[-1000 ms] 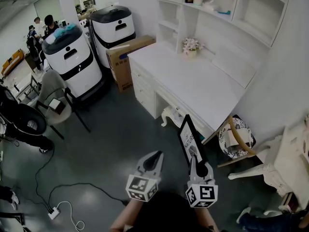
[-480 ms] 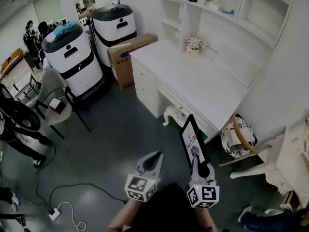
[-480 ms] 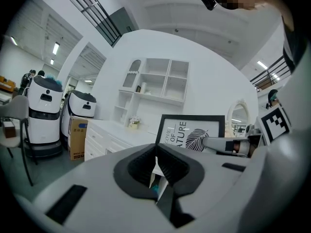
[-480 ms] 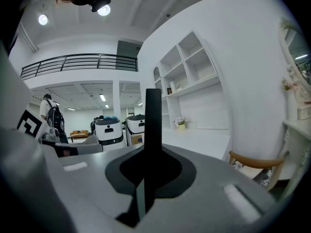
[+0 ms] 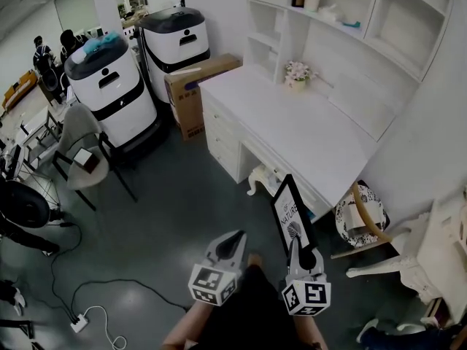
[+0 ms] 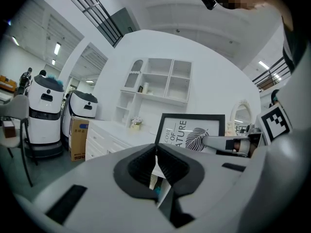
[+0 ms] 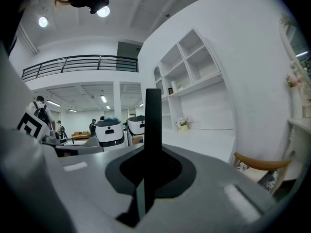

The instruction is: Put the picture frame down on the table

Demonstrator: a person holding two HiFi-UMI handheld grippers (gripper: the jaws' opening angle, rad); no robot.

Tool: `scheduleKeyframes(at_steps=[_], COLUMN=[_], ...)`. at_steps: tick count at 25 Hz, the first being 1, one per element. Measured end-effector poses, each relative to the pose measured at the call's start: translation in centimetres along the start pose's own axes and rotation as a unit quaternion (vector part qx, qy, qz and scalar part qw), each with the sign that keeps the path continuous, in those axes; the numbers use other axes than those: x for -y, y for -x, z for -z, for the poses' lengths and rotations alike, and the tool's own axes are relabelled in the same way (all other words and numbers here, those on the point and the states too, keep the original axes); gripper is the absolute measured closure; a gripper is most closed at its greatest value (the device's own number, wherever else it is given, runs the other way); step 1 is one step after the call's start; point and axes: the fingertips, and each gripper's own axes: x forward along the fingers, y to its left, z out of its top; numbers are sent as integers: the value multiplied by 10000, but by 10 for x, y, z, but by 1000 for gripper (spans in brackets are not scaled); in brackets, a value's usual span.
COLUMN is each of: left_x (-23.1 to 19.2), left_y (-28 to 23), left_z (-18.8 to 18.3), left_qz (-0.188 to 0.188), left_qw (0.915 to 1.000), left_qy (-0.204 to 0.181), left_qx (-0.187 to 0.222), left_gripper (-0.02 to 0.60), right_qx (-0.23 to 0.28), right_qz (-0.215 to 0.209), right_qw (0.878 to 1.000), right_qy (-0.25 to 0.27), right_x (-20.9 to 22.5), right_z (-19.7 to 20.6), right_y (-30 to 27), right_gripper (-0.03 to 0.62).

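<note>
A black picture frame [image 5: 290, 214] with a leaf print and lettering stands upright in my right gripper [image 5: 303, 254], which is shut on its lower edge. In the right gripper view the picture frame [image 7: 152, 130] shows edge-on as a dark vertical bar between the jaws. The left gripper view shows the picture frame's [image 6: 192, 132] printed face to the right. My left gripper [image 5: 232, 243] is shut and holds nothing. Both hang over the dark floor, short of the white table [image 5: 306, 133] ahead.
A small flower pot [image 5: 297, 74] sits at the table's back. White shelves [image 5: 343, 20] rise behind it. A wooden chair [image 5: 361, 210] stands right of the table. Two white robots [image 5: 109, 86] and a cardboard box [image 5: 193, 93] stand to the left. People stand far left.
The view has shifted slightly and the table lies a little nearer. Both grippers keep their pose, with the frame still held upright. People at the far left have moved.
</note>
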Motion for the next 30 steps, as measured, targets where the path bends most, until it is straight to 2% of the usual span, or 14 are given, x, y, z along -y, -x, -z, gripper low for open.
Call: scheduleKeyframes(at_steps=[19,30], left_x=[-46,-72], left_y=[-91,-136], left_z=[-24,-37], left_qz=[-275,-578], left_qw=[9996,9982], left_qy=[71,164], left_qx=[41,66], left_gripper=[560,560], right_qx=[-92,-226], right_qz=[-296,-550], right_qw=[9995,9982], right_qy=[-45,-84], right_x=[31,48], right_z=[-18,-27], right_y=[-105,-162], right_gripper=[580,580])
